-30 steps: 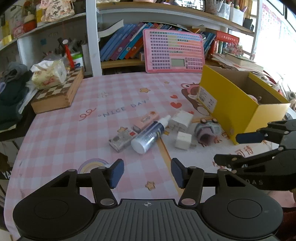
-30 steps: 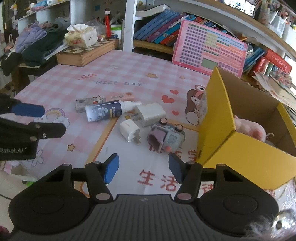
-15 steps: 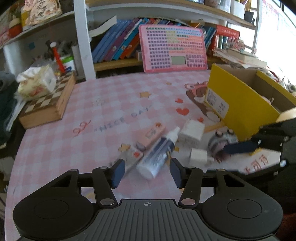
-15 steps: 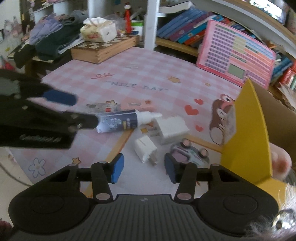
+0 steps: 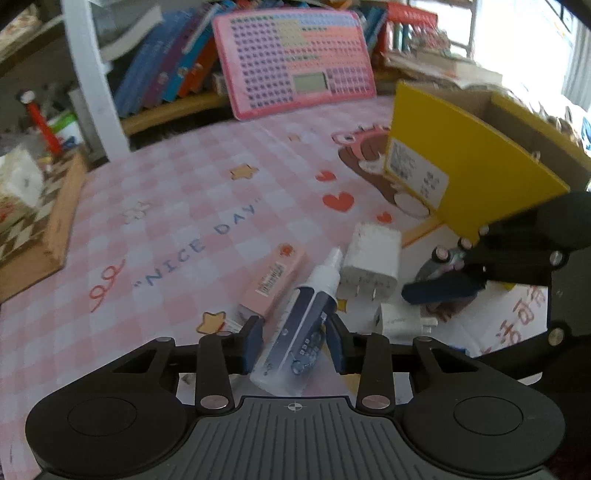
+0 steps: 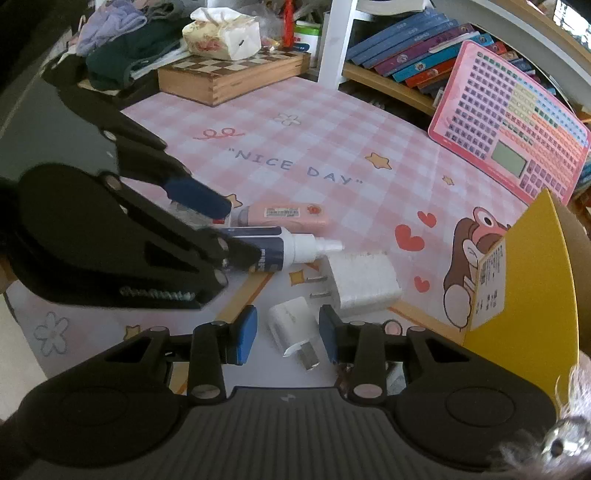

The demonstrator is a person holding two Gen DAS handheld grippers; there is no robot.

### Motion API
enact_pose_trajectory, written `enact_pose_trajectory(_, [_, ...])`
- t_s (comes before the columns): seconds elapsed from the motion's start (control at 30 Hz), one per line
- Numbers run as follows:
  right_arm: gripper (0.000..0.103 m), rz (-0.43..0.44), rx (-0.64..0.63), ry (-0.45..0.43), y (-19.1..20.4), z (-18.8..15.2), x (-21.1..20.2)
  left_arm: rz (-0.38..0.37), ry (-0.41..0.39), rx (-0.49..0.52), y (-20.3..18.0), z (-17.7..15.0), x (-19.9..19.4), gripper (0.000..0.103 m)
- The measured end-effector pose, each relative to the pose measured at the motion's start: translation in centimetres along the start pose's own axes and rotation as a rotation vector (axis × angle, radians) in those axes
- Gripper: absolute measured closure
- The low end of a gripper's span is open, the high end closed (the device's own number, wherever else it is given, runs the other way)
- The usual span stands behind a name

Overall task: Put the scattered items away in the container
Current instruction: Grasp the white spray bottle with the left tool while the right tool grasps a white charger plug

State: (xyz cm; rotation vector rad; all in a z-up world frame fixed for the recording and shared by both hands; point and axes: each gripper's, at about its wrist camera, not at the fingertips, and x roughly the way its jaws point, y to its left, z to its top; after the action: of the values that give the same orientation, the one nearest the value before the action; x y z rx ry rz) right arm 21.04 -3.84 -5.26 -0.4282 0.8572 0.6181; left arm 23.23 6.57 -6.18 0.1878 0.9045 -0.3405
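A blue-and-white spray bottle point(image 5: 299, 328) lies on the pink checked tablecloth between the fingers of my left gripper point(image 5: 294, 345). The jaws are closing, with a thin gap still showing. My right gripper point(image 6: 286, 334) straddles a small white charger point(image 6: 291, 326), its jaws closing too and not pressing on it. From the right wrist view, my left gripper point(image 6: 236, 232) reaches over the bottle point(image 6: 280, 247). A big white charger point(image 5: 373, 254), a pink tube box point(image 5: 273, 284) and a grey toy car point(image 5: 443, 264) lie close by. The open yellow box point(image 5: 461, 177) stands to the right.
A pink toy keyboard point(image 5: 295, 62) leans on the bookshelf at the back. A wooden chessboard box point(image 6: 236, 74) with a tissue pack point(image 6: 221, 33) sits at the table's far left, next to a pile of clothes point(image 6: 125, 40). The right gripper's finger point(image 5: 439, 291) hangs over the toy car.
Both grippers have come forward and down onto the pile, and their jaws have narrowed. The bottle now lies between the left fingers and the small charger between the right ones.
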Motion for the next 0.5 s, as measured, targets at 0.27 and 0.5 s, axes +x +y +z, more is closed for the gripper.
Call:
enact_pose_trajectory(0.27, [0.078,0.032,-0.024,0.055,-0.2,-0.1,1.4,-0.048,0.054,0.019,-0.1,0.4,2.0,0.071])
enact_pose_trajectory(0.5, [0.078,0.051,-0.014,0.057,-0.5,-0.6,1.2,-0.080,0.073,0.001,-0.7,-0.2,1.4,0.072])
